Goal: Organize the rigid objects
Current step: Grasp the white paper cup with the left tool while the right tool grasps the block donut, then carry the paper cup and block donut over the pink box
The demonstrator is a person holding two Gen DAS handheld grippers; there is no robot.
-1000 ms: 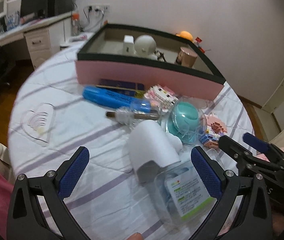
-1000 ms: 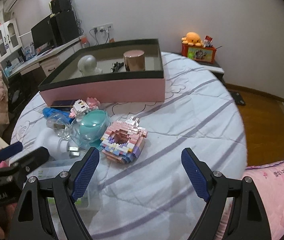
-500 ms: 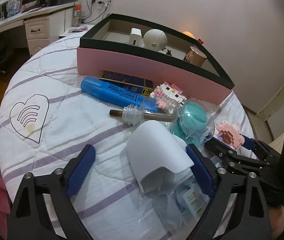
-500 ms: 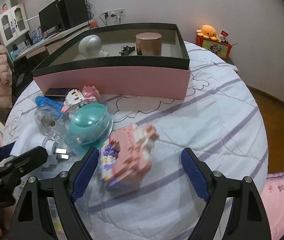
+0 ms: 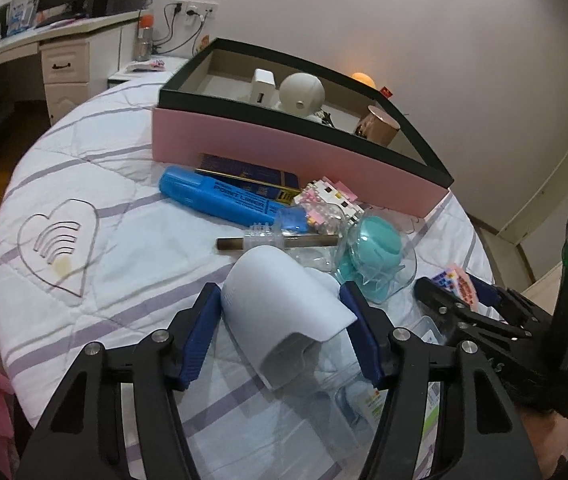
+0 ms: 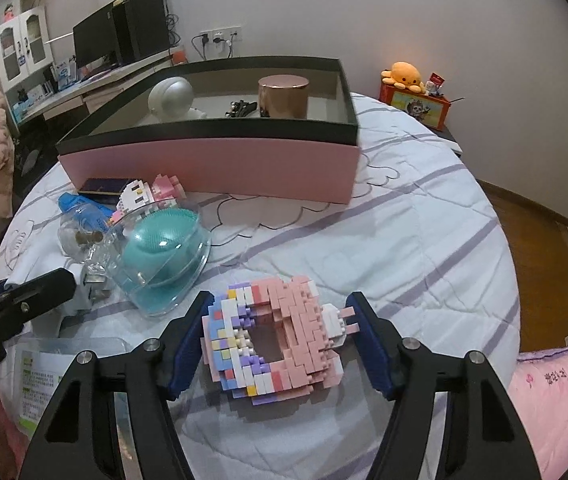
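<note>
In the left wrist view my left gripper straddles a white plug adapter lying on the quilt. Its jaws are closing and both blue pads touch the adapter's sides. In the right wrist view my right gripper is around a pink and pastel brick-built ring. Those jaws are closing too, with a pad against each side of the ring. The pink box with a black rim stands further back, holding a white globe-shaped thing, a copper tin and small items. The right gripper also shows at the right of the left wrist view.
Ahead of the left gripper lie a blue marker, a dark blue flat box, a brick figure, a clear-handled brush and a teal item in a clear case. A clear packet lies nearest. The round bed drops off to the floor at the right.
Both pairs of jaws have narrowed. The left pads came in onto the white adapter. The right gripper moved forward over the brick ring, which now sits between its pads.
</note>
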